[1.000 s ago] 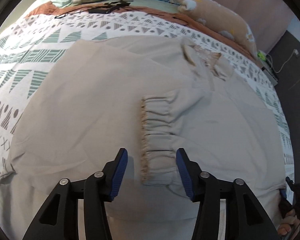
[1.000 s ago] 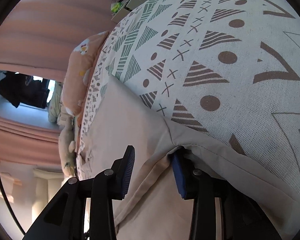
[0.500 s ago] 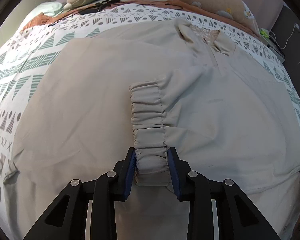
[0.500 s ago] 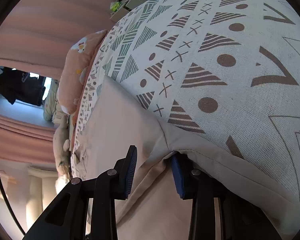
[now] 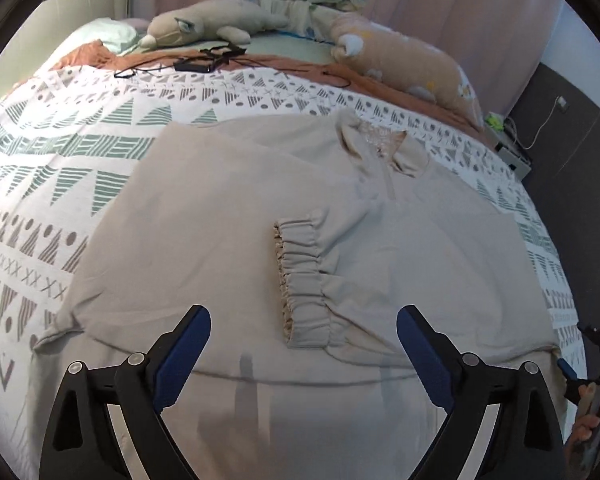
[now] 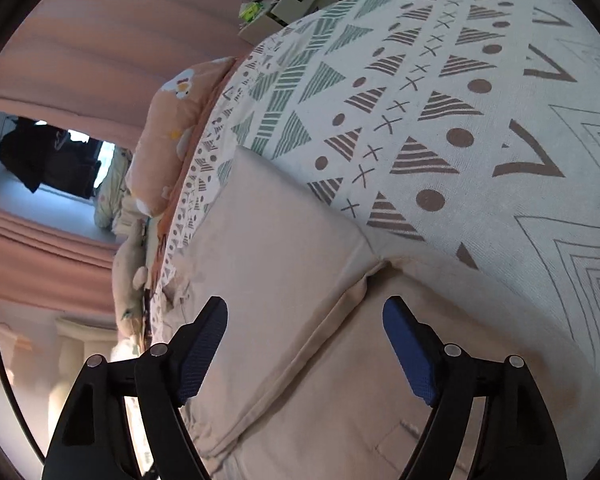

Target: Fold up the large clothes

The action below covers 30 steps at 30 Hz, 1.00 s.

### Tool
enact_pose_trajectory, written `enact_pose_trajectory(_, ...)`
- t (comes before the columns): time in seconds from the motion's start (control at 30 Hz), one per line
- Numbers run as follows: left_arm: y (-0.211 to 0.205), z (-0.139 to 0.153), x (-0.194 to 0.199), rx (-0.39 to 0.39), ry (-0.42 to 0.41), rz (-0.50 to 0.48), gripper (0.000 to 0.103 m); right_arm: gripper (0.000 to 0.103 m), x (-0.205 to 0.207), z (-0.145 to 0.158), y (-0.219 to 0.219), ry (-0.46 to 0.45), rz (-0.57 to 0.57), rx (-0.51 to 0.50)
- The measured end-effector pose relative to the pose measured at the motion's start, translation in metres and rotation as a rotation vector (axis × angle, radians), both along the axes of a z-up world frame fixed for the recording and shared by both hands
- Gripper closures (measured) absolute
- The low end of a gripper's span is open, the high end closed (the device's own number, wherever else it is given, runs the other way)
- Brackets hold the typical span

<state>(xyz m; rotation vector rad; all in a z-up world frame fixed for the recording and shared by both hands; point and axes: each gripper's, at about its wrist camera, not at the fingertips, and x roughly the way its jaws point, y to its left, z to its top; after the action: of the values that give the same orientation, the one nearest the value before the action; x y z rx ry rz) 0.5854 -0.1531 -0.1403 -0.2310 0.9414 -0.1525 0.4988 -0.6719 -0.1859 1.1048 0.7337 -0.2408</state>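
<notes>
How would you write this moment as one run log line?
left hand-held gripper: open, jaws just opened, cuff released | right hand-held gripper: open, off garment | sleeve folded across the garment

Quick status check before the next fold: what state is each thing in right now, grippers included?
Left gripper: open, just opened, nothing between the pads.
Right gripper: open, just opened, off the cloth.
Beige top: spread flat on the bed, collar at the far end.
Right-hand sleeve: folded in across the body, elastic cuff lying near the middle.
Patterned bedspread: spread under the top.
</notes>
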Motion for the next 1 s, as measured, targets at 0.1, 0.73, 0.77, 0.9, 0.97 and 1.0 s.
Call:
enact_pose_trajectory(0.1,0.012,0.007,-0.021,-0.031,-0.034,0.017,0.008,0.020,-0.011,0.009,0.012,0.003,0.017,-0.021)
enact_pose_trajectory(0.73,0.071,0.024,-0.180,-0.048,-0.125,0.048,0.008,0.020,-0.114,0.049,0.089,-0.049,0.120,-0.145)
enact_pose_trajectory(0.77,0.074,0.024,-0.188,-0.048,-0.124,0.045,0.008,0.020,-0.122,0.051,0.093,-0.034,0.124,-0.156)
enact_pose_trajectory(0.9,0.084,0.029,-0.226,-0.059,-0.144,0.035,0.008,0.020,-0.151,0.054,0.105,-0.015,0.130,-0.180)
enact_pose_trajectory(0.97,0.089,0.032,-0.246,-0.111,-0.148,0.028,0.008,0.020,-0.170,0.057,0.112,-0.016,0.129,-0.210)
enact_pose_trajectory(1.0,0.090,0.033,-0.258,-0.113,-0.155,0.032,0.008,0.020,-0.178,0.057,0.115,-0.018,0.130,-0.222)
